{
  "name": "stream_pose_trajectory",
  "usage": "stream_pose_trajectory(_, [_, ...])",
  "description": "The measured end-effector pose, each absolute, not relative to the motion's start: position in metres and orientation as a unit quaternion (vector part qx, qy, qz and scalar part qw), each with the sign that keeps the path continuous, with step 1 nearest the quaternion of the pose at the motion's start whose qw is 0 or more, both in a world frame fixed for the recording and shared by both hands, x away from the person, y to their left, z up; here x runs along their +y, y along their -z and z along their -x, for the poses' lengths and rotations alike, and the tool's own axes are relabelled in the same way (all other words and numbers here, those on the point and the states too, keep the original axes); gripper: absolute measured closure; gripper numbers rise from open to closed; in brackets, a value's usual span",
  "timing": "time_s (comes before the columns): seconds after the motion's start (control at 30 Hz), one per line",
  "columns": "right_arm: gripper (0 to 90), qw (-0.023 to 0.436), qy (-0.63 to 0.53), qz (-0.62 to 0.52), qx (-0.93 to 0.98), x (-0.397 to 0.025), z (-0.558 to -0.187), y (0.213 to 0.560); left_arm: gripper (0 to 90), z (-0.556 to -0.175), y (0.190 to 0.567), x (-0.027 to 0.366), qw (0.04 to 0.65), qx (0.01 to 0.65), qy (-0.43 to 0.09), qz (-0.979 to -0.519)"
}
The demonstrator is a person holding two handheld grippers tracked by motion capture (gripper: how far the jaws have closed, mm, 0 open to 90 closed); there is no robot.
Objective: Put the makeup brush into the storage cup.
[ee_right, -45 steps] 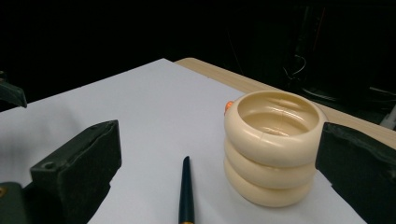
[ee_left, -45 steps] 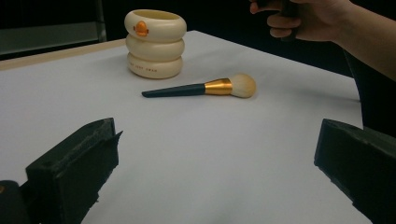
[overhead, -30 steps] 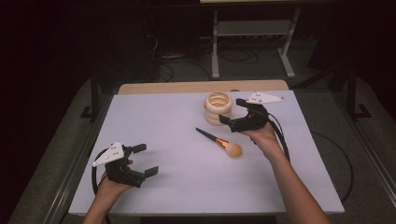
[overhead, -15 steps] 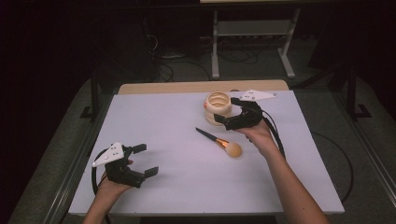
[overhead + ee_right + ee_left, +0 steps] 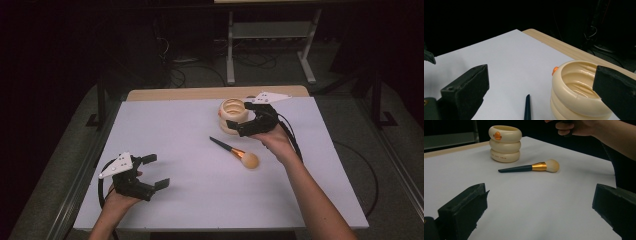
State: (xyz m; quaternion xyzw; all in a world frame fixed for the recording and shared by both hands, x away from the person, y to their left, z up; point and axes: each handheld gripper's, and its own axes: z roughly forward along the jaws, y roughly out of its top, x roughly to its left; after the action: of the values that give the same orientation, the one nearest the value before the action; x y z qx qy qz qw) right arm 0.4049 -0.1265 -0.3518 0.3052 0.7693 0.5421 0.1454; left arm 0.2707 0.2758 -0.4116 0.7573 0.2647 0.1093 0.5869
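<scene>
A cream ringed cup (image 5: pixel 231 115) with an orange beak stands upright at the back of the white table (image 5: pixel 190 205). In front of it lies a makeup brush (image 5: pixel 235 151), dark handle pointing back-left and bristle head front-right. My right gripper (image 5: pixel 241 119) hovers open at the cup's right side, jaws spread wider than the cup. In the right gripper view the cup (image 5: pixel 574 92) sits low right, partly behind the right jaw, with the brush handle tip (image 5: pixel 527 107) beside it. My left gripper (image 5: pixel 156 171) rests open near the front left, far from the cup (image 5: pixel 504 143) and the brush (image 5: pixel 531 167).
A wooden strip (image 5: pixel 200 93) edges the table's back. Behind it a metal rack (image 5: pixel 270 35) and cables stand on the dark floor. Metal frame rails run along both table sides. The right forearm (image 5: pixel 310 200) crosses the front right of the table.
My right gripper has moved left, from beside the cup's right to level with it. The left gripper, cup and brush have stayed put.
</scene>
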Motion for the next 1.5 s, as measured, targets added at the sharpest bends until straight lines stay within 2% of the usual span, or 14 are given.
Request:
stream_pose_trajectory(0.73, [0.2, 0.137, -0.471, -0.307, 0.816, -0.118, -0.409, 0.354, 0.0, -0.27, 0.41, 0.276, 0.589, 0.265, -0.11, -0.755])
stream_pose_trajectory(0.8, [5.0, 0.129, -0.464, -0.307, 0.821, -0.118, -0.409, 0.355, 0.0, -0.27, 0.411, 0.276, 0.59, 0.265, -0.11, -0.755])
stream_pose_trajectory(1.03, [7.5, 0.118, -0.433, -0.309, 0.839, -0.117, -0.409, 0.359, 0.0, -0.27, 0.411, 0.276, 0.589, 0.265, -0.11, -0.755])
stream_pose_trajectory(1.17, [12.3, 0.115, -0.42, -0.312, 0.845, -0.117, -0.41, 0.36, 0.0, -0.27, 0.411, 0.276, 0.589, 0.266, -0.11, -0.755])
stream_pose_trajectory(1.5, [13.8, 0.097, -0.378, -0.318, 0.864, -0.113, -0.412, 0.366, 0.0, -0.27, 0.411, 0.276, 0.589, 0.265, -0.11, -0.755])
